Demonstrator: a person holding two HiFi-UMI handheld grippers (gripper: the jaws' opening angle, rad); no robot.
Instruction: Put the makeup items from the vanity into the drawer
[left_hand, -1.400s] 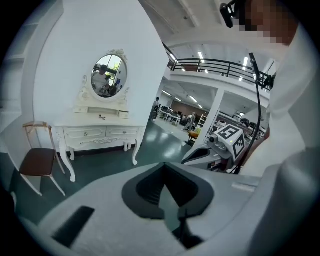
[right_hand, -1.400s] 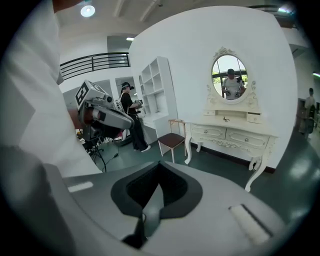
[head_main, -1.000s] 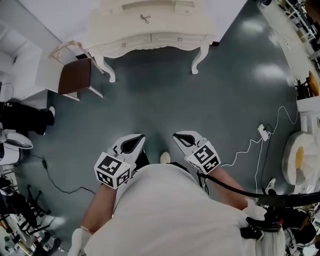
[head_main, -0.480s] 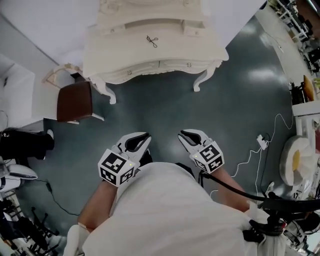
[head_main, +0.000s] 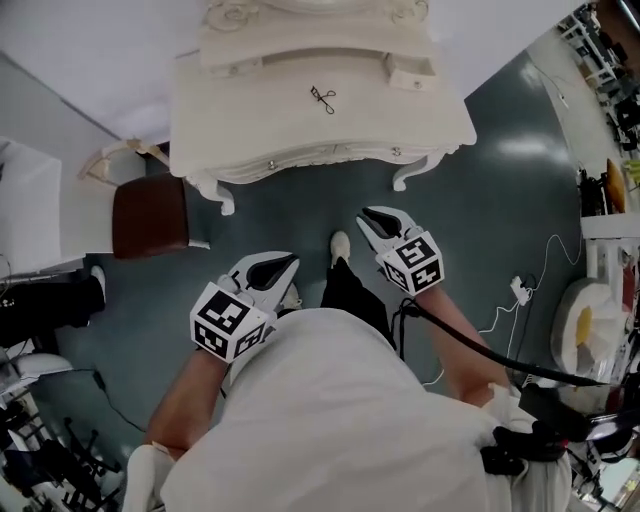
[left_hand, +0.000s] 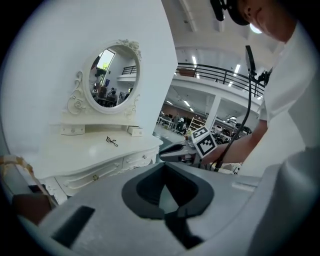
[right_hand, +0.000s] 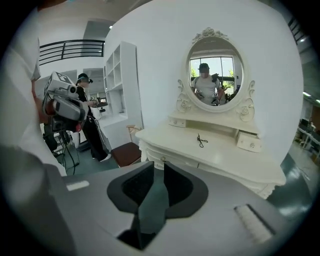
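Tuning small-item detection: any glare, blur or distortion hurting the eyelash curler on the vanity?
Head view: the eyelash curler is tiny but crisp on the evenly lit vanity; the only glare patches are on the floor.
Left gripper view: heavy fisheye, dark corners, pale vanity top nearly washed out, curler barely resolved.
Right gripper view: same fisheye, curler clearest here.
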